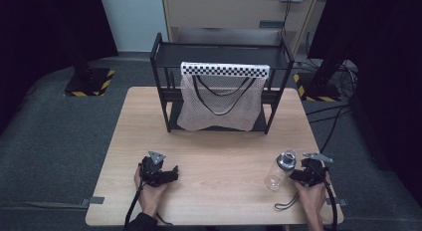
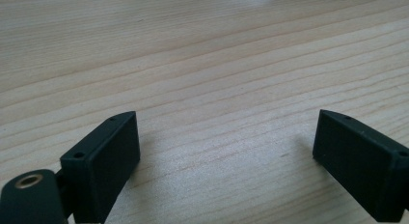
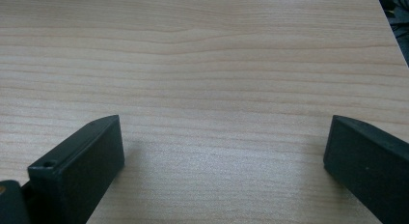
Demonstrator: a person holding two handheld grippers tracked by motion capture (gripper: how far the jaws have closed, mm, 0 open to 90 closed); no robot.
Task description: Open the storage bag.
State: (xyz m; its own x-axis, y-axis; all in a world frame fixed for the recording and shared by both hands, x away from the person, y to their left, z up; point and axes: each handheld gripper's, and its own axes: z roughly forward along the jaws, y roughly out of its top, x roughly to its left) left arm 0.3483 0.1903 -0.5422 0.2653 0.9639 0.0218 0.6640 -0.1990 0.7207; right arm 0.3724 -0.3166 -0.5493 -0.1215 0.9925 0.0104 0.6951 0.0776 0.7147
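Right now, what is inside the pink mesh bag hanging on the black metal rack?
The pink mesh bag looks flat; only its black handles show through. Its checkered top band hides the opening on the black metal rack.

1. A light wooden tabletop [image 1: 214,141].
2. A black metal rack [image 1: 221,52] stands at its far edge.
3. A pale mesh bag [image 1: 219,104] with a checkered top strip hangs on the rack's front.

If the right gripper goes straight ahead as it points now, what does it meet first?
Probably nothing soon: between the open jaws of the right gripper lies bare wooden table, free as far as its own view shows.
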